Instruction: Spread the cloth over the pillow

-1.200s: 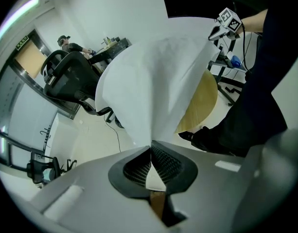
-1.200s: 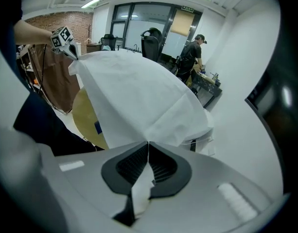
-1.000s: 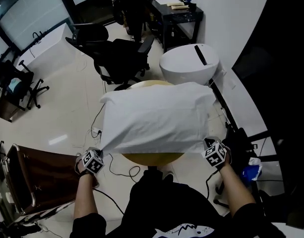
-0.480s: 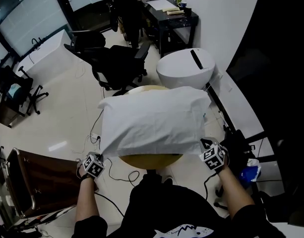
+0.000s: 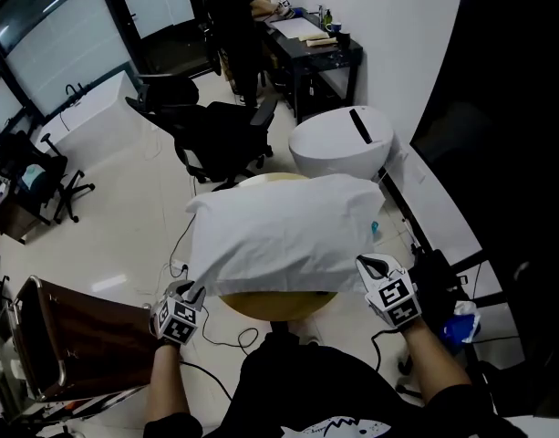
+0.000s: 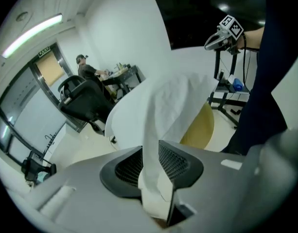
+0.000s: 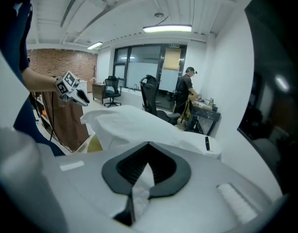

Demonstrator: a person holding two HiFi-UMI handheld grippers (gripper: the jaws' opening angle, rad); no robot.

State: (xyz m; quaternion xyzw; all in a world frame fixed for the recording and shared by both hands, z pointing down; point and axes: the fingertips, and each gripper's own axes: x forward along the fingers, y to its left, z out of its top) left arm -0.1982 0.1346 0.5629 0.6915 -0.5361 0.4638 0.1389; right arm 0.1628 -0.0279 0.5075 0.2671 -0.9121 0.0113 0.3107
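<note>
A white cloth [image 5: 279,235] lies draped over the pillow on a round yellow table [image 5: 277,305]; the pillow itself is hidden beneath it. My left gripper [image 5: 194,293] is at the cloth's near left corner. Its jaws are opening, and the corner [image 6: 156,178] hangs loosely between the parted pads [image 6: 180,161]. My right gripper [image 5: 367,265] is shut on the near right corner, a fold of cloth [image 7: 141,181] pinched between its pads. The left gripper view also shows the right gripper [image 6: 214,40] across the cloth [image 6: 173,101]. The right gripper view shows the left gripper [image 7: 83,100] beyond the cloth [image 7: 134,125].
A white oval unit [image 5: 343,140] stands just behind the table, with black office chairs [image 5: 220,126] to its left. A brown cabinet [image 5: 78,336] is at my lower left. Cables run over the floor [image 5: 233,322]. A person [image 5: 232,7] stands at a desk far back.
Both grippers have come down and nearer to me, drawing the cloth's near edge down over the front of the pillow.
</note>
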